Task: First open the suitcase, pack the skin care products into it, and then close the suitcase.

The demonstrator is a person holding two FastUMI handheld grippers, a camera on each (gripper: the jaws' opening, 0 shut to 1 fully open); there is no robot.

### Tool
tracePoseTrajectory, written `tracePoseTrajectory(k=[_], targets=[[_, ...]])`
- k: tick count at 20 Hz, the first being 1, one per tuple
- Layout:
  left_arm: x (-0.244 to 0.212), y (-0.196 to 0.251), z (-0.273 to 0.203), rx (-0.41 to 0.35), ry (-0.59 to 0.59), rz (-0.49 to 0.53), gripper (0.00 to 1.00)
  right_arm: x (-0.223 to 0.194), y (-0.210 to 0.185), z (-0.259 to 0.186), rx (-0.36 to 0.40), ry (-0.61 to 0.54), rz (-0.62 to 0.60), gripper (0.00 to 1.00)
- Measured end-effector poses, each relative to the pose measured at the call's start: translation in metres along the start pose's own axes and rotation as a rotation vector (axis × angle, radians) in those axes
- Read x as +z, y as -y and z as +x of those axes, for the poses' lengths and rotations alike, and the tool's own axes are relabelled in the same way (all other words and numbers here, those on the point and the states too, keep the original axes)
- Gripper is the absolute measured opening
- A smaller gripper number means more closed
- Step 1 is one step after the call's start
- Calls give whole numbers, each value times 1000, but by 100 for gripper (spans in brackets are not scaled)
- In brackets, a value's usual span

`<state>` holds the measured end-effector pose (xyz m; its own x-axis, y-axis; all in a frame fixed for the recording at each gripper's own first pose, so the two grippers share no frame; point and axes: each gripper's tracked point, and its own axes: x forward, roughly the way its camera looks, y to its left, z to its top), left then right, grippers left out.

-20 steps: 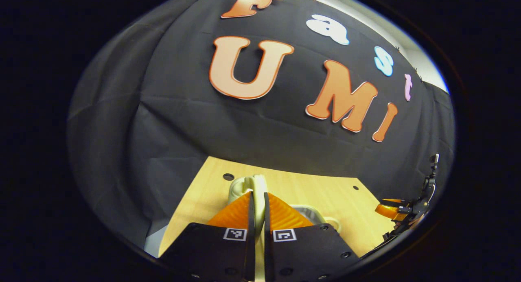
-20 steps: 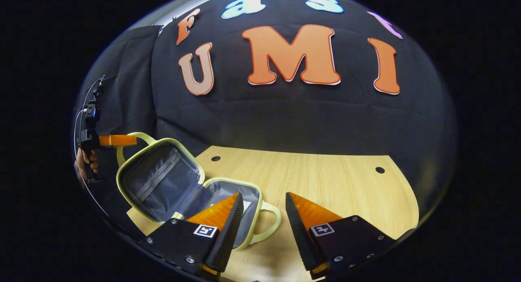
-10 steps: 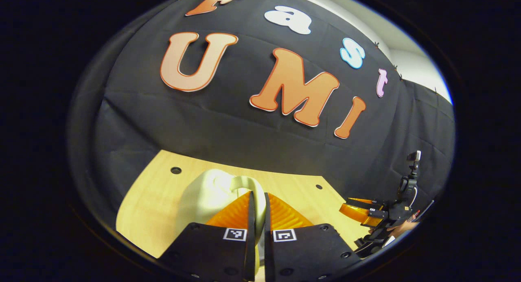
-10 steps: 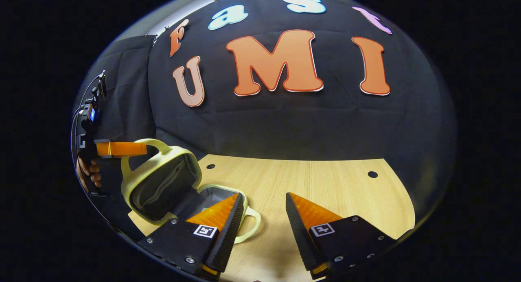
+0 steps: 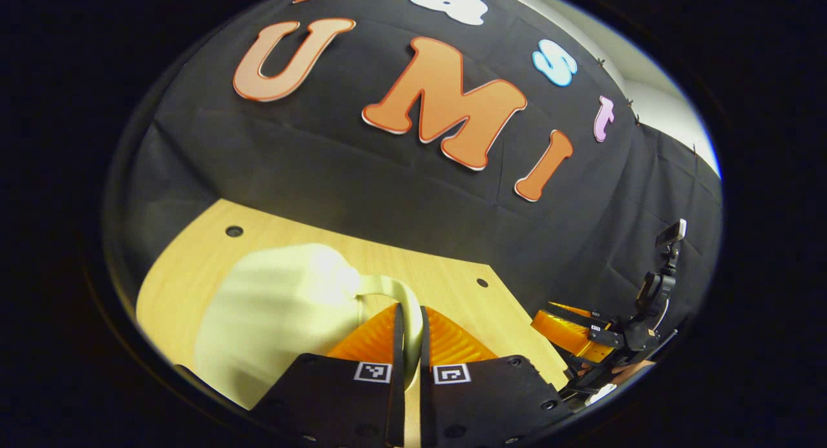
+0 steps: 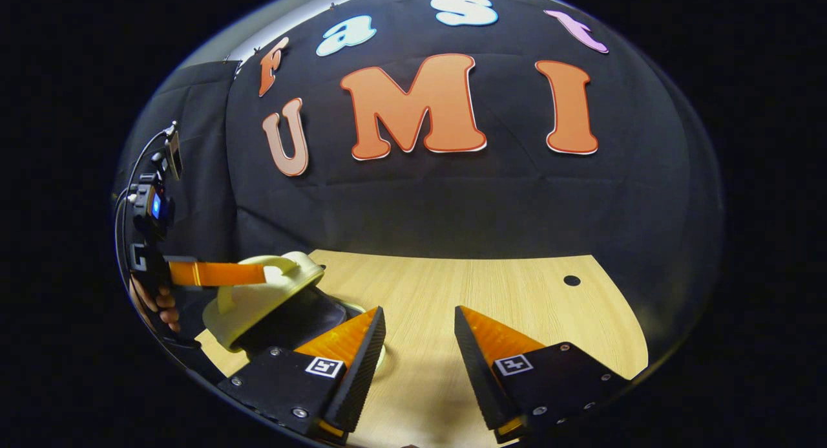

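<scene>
Lid (image 6: 261, 299) of the pale yellow suitcase is coming down, and this is the closing step. The left gripper (image 5: 408, 325) has its two orange fingers clenched on the lid's handle (image 5: 395, 293), with only a thin strip of handle between them. In the right gripper view the same gripper (image 6: 216, 273) reaches in from the side and holds the handle above the lower half. A hand (image 6: 155, 302) holds this gripper at the edge of the picture.

The suitcase sits on the wooden table (image 6: 491, 293), at the near left corner of it as the right gripper view shows. The skin care products are not visible to me; I judge they are inside.

To do this well, I think the lid should follow its hinge arc, not be pushed straight down, so the lower half does not slide on the table. The grip should stay firm until the two rims meet evenly. The right gripper (image 6: 417, 357) is released, its fingers well apart over bare table just beside the suitcase; it could steady the lower half if this shifts.

Compared with one second ago, the lid stood nearly upright and the grey lining was open to see; now the lid is tilted far over and only a dark gap remains. The right gripper has kept its place and opening.
</scene>
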<state>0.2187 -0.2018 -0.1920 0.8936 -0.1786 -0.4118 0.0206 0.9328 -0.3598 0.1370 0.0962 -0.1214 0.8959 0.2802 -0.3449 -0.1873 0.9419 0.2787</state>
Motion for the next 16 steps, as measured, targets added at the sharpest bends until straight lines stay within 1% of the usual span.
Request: tracePoseTrajectory(k=[2,4,6,9,11,12,13,15,16], targets=[[-22,10,15,-10,-38,5,9,-2,9,-6,-9,5,6,71],[-44,15,25,-9,-87,32,9,-4,18,-12,-22,6,15,71],[-61,15,34,19,-118,89,9,-3,26,-17,-35,15,19,71],[-87,18,46,60,-173,143,10,-2,38,-24,-54,24,13,71],[-110,22,49,57,-249,162,17,-3,44,-27,-64,27,18,71],[-118,22,51,62,-272,168,15,-2,46,-29,-67,31,20,71],[-116,24,54,52,-259,182,19,0,48,-31,-75,38,18,71],[-112,33,56,30,-228,214,48,4,52,-34,-90,53,7,73],[-109,32,58,41,-214,229,63,8,52,-36,-95,60,0,74]])
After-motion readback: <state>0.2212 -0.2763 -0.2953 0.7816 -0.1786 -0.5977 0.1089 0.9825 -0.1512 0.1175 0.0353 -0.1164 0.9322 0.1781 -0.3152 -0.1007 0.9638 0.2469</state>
